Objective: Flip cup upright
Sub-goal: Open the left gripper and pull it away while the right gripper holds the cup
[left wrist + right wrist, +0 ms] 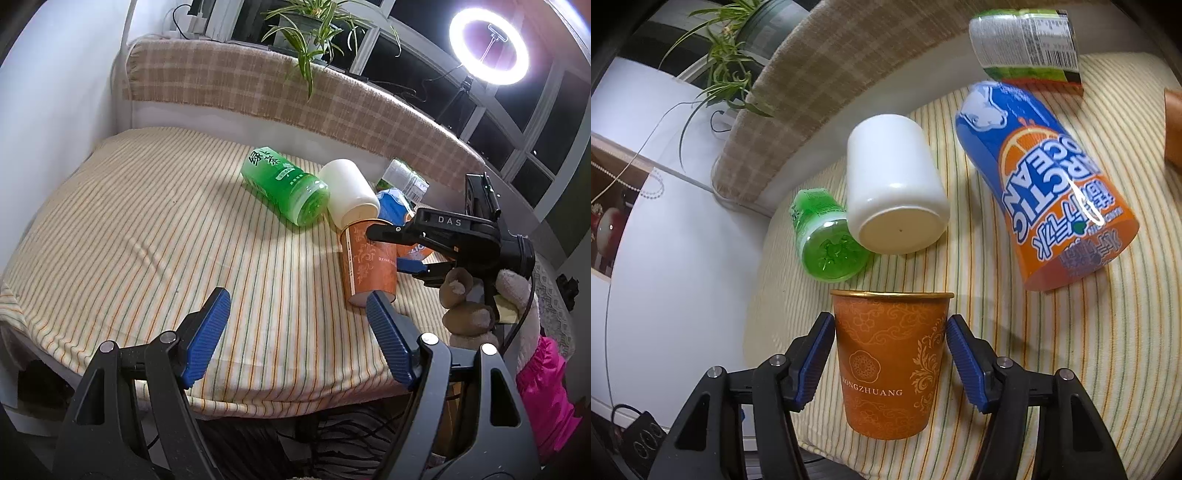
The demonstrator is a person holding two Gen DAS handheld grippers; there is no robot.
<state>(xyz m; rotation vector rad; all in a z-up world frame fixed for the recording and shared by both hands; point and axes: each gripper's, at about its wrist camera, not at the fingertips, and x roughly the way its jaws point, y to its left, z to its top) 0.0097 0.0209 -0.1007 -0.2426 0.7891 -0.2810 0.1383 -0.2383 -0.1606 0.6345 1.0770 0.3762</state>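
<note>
orange cup (890,365) between right gripper (890,354) jaws.

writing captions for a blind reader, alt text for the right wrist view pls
The right claw brackets an orange paper cup, rim up, on a striped cloth. Behind lie a white cup, a green bottle and an orange-and-blue bottle, all on their sides.

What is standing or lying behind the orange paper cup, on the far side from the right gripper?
Behind the orange paper cup lie a white cup and a green bottle, both on their sides. The striped cloth directly behind the cup's wall is hidden.
</note>
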